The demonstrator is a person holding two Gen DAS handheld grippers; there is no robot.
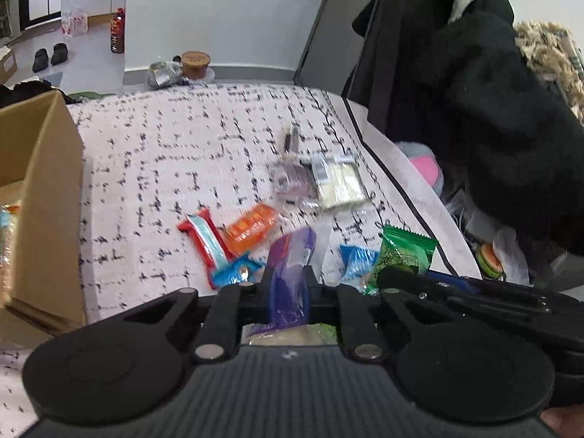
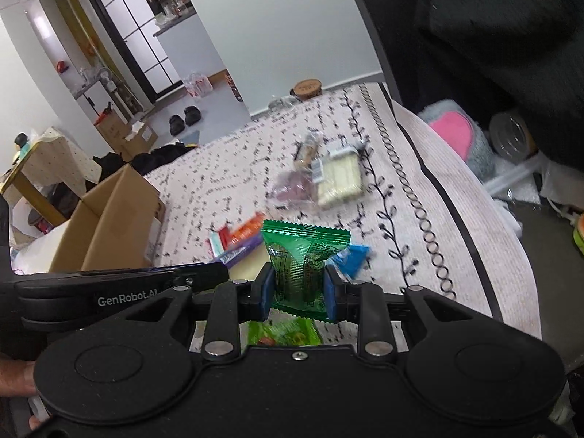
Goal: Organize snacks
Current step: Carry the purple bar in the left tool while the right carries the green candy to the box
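My left gripper [image 1: 289,278] is shut on a purple snack packet [image 1: 290,252], held upright above a white cloth with black marks [image 1: 164,153]. My right gripper [image 2: 299,281] is shut on a green packet [image 2: 303,252], its blue pads [image 2: 330,292] pressing both sides. The green packet [image 1: 405,255] also shows in the left wrist view, just right of the purple one. On the cloth lie a red bar [image 1: 204,241], an orange packet [image 1: 248,228], two blue packets [image 1: 356,259], a pale yellow pack [image 1: 339,182] and a clear purplish bag [image 1: 292,179].
An open cardboard box [image 1: 43,200] stands at the left with snacks inside. Dark clothing [image 1: 474,91] hangs at the right above a pink plush toy [image 2: 452,135]. A brown cup [image 1: 195,62] sits at the cloth's far edge.
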